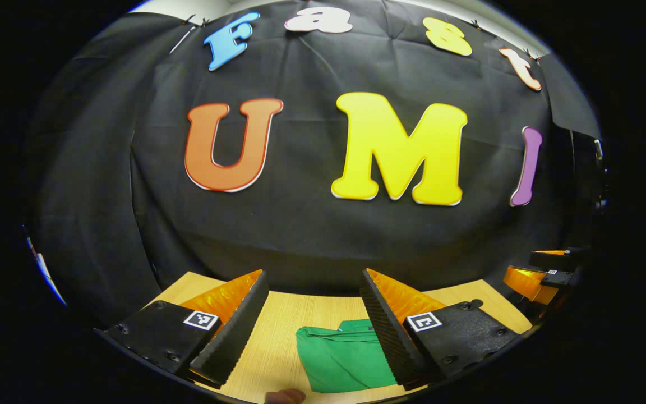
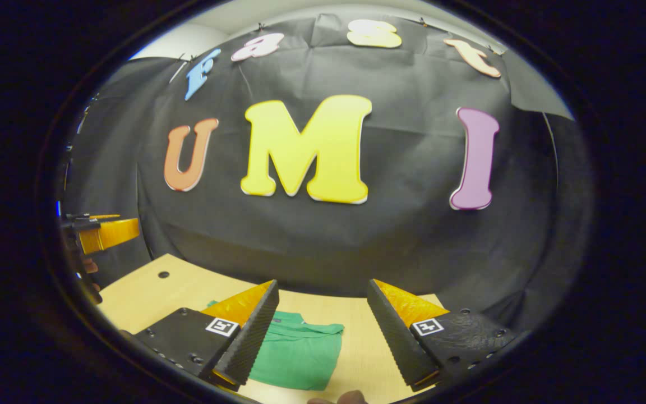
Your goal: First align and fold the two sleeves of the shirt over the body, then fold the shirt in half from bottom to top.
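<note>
Folded green shirt (image 2: 298,353) lying flat on the wooden counter (image 2: 143,292), collar toward the back wall, long axis running front to back, left gripper (image 1: 314,325) and right gripper (image 2: 323,331) raised above it, fingers spread apart, grasping nothing

Shirt (image 1: 342,359): solid green, no print; in the right gripper view (image 2: 300,350) a small dark tag sits at the collar, far edge. Desk (image 1: 286,331): pale yellow wood grain with fine lengthwise streaks; one small dark round hole near its far left corner in the right gripper view (image 2: 163,275). Booth wall cloth (image 1: 300,224): black, creased. Strip above the cloth (image 2: 300,11): off-white. Small square black-and-white markers sit on the claw bodies.
</note>
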{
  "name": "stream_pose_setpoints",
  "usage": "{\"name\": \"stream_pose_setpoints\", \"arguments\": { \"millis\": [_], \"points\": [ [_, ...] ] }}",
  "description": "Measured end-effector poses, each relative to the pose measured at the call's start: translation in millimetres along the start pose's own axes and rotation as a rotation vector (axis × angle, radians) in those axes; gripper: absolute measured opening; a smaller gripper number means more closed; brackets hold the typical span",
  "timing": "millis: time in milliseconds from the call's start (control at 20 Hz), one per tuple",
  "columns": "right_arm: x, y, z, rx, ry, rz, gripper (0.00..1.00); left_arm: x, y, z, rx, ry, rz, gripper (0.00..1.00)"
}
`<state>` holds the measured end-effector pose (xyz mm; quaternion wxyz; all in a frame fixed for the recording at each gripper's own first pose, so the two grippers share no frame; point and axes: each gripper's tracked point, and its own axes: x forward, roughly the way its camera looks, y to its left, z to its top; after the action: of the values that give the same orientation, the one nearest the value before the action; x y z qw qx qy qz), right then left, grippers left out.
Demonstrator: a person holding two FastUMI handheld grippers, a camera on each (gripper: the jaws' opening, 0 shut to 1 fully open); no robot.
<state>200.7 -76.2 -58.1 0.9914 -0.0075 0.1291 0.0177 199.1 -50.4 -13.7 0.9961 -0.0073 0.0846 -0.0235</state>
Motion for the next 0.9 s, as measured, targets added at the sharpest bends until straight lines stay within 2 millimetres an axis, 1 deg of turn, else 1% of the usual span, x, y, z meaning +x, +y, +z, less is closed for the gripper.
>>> {"name": "stream_pose_setpoints", "arguments": {
  "millis": [50, 100, 150, 200, 250, 350, 550, 650, 750, 800, 850, 900],
  "points": [
    [-19.9, 3.2, 10.2, 0.003, -0.022, -0.001, 0.94, -19.5, -3.9, 8.7, -0.001, -0.014, -0.012, 1.0],
    [-38.4, 4.8, 16.5, 0.002, -0.037, -0.007, 0.96, -37.7, -8.8, 17.3, -0.007, -0.028, -0.022, 1.0],
    [-55.7, 6.7, 21.1, 0.006, -0.045, -0.014, 0.96, -52.5, -11.7, 24.8, -0.017, -0.04, -0.025, 1.0],
    [-71.4, 10.0, 18.4, 0.012, -0.044, -0.018, 0.97, -68.2, -14.6, 29.4, -0.03, -0.05, -0.026, 1.0],
    [-83.6, 14.5, 9.2, 0.02, -0.041, -0.015, 0.97, -82.8, -17.9, 27.9, -0.044, -0.047, -0.03, 1.0],
    [-111.5, 15.1, 5.5, 0.018, -0.047, -0.027, 0.95, -107.0, -19.7, 29.6, -0.038, -0.065, -0.035, 1.0],
    [-160.5, 21.1, -4.9, 0.01, -0.054, -0.031, 0.97, -149.7, -25.6, 19.7, -0.016, -0.055, -0.048, 1.0],
    [-178.1, 23.2, -9.7, 0.025, -0.055, -0.037, 0.97, -166.4, -27.4, 17.9, -0.008, -0.062, -0.045, 1.0],
    [-189.3, 24.4, -11.8, 0.034, -0.059, -0.04, 0.97, -178.9, -31.5, 15.0, 0.003, -0.065, -0.054, 1.0],
    [-191.9, 25.2, -12.0, 0.032, -0.06, -0.04, 0.95, -181.4, -33.7, 12.8, 0.011, -0.061, -0.063, 1.0],
    [-192.6, 25.3, -11.8, 0.027, -0.061, -0.04, 0.97, -182.8, -35.4, 11.2, 0.021, -0.056, -0.066, 1.0],
    [-195.0, 25.7, -11.1, 0.025, -0.063, -0.041, 0.97, -184.0, -35.0, 10.7, 0.026, -0.054, -0.067, 1.0]
  ]
}}
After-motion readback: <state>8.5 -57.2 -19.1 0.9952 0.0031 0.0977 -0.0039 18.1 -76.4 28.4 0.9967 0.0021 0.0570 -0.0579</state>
